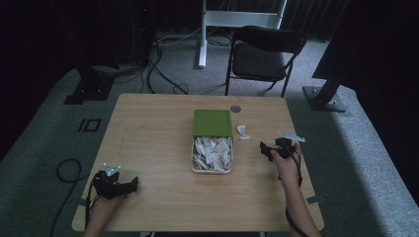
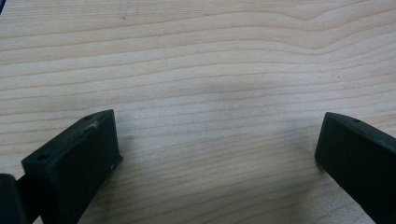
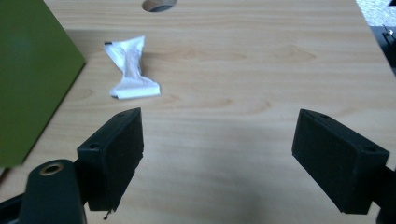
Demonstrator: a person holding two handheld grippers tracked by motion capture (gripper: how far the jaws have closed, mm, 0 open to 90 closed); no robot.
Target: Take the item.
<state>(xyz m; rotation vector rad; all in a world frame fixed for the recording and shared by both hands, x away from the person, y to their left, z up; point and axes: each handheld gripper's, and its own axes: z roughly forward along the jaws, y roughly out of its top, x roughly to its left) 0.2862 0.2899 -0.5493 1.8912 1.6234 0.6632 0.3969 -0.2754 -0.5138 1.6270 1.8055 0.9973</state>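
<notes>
Wooden table point(image 1: 148, 148) carries everything, and places here are given relative to the box point(image 1: 212, 170) at its middle. That white box, heaped with small white packets, sits half under a green lid point(image 1: 212, 122) slid toward the far edge. One loose white packet point(image 3: 132, 70) lies just beside the lid, between it and the right gripper point(image 1: 273, 149), below the round hole point(image 1: 235, 108) in the tabletop. Right gripper stands to the box's right with its jaws spread wide and nothing between them; left gripper point(image 1: 123, 187) rests well to the box's near left, jaws likewise spread over bare wood. The step in hand is judged to be fetching the stray packet: the jaws would best straddle its pinched waist, descending until both pads flank it before closing. Open wood lies all around the packet except on the lid side, so an approach from the right keeps the jaws clear of the lid's edge.
</notes>
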